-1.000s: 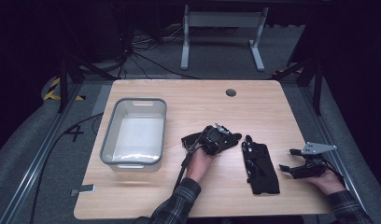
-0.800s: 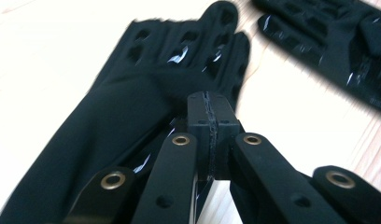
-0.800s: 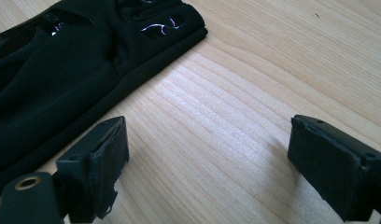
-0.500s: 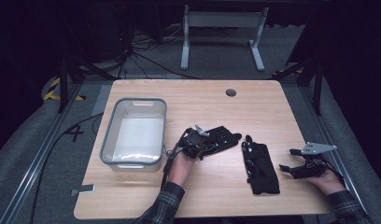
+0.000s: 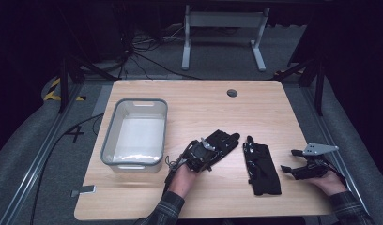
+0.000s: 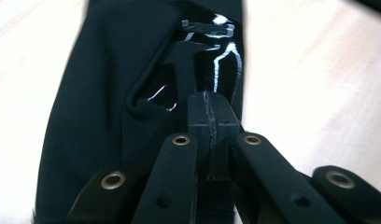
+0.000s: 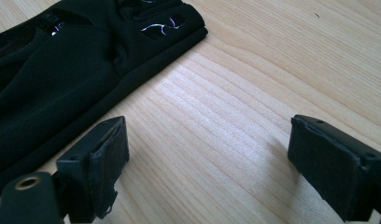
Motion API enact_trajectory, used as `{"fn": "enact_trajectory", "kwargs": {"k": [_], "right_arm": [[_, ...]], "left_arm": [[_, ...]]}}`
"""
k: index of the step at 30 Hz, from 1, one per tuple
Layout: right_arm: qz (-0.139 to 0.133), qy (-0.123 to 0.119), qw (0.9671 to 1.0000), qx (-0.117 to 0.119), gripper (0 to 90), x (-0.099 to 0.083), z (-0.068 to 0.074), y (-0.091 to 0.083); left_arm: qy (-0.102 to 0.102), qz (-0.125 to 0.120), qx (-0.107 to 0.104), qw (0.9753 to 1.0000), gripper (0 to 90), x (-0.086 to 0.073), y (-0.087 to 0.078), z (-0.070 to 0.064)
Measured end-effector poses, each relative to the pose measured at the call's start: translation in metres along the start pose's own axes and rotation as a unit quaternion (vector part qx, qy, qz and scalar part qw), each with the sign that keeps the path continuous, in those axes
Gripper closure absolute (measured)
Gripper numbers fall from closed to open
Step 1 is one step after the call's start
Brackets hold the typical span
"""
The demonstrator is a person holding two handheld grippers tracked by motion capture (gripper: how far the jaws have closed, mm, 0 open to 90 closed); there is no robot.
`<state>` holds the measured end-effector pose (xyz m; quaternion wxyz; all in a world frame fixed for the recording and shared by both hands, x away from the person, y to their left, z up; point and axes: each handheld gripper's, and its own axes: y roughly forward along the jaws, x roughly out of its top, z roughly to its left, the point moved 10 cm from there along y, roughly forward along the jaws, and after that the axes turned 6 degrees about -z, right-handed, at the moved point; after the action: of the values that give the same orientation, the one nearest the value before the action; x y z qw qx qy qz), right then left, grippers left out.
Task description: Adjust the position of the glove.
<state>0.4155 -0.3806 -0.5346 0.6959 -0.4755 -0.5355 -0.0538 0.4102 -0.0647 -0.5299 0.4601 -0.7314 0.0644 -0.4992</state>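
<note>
step: moving first glove to bin | left gripper (image 5: 213,151) clamped on glove (image 5: 222,140), table centre | right gripper (image 5: 293,168) jaws apart, idle by second glove (image 5: 261,166) | next: carry toward bin (image 5: 133,161) at 9 o'clock

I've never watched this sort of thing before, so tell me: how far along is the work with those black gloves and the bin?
Early, it seems. The grey bin holds no glove yet. The left gripper has its jaws shut on one black glove, which lies on the table beside the bin. The second glove lies flat, untouched, with the right gripper open next to it. Probably both gloves are still to be binned.
</note>
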Motion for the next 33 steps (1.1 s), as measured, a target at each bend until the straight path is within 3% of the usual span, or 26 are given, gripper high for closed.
{"fn": "enact_trajectory", "kwargs": {"k": [2, 8, 16, 26, 33], "right_arm": [[0.0, 0.0, 1.0, 0.0, 12.6, 0.0, 0.0, 0.0], [0.0, 0.0, 1.0, 0.0, 12.6, 0.0, 0.0, 0.0], [0.0, 0.0, 1.0, 0.0, 12.6, 0.0, 0.0, 0.0], [0.0, -0.001, 1.0, 0.001, 12.6, 0.0, 0.0, 0.0], [0.002, -0.005, 1.0, 0.007, 18.4, 0.001, 0.004, -0.001]], "left_arm": [[0.008, -0.003, -0.02, 0.9998, 89.5, -0.001, 0.001, -0.015], [0.013, -0.006, -0.053, 0.9985, 89.4, 0.001, 0.005, -0.032], [0.03, -0.009, -0.102, 0.9943, 89.5, 0.008, 0.015, -0.063], [0.051, -0.012, -0.135, 0.9895, 89.5, 0.016, 0.025, -0.087], [0.061, -0.014, -0.141, 0.988, 88.8, 0.016, 0.024, -0.09]]}}
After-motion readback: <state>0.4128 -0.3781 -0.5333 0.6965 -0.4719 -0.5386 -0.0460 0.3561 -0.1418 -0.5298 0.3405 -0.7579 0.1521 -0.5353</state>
